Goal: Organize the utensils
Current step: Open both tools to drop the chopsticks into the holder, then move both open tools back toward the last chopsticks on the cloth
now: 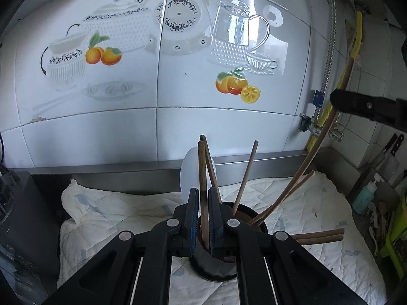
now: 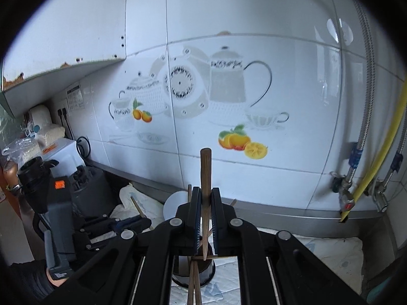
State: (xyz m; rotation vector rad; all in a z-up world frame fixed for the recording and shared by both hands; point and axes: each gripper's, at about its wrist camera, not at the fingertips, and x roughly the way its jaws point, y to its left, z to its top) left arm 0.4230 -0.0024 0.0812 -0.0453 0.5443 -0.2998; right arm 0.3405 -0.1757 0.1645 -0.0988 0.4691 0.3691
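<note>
Above a black utensil holder (image 1: 216,251) on a quilted cloth (image 1: 318,228), the left gripper (image 1: 203,218) and right gripper (image 2: 205,216) each clench a wooden chopstick (image 1: 202,178).

No legible txt anywhere; notice sheet (image 2: 75,98) on wall by sockets has print, too small/blurred to read.
</note>
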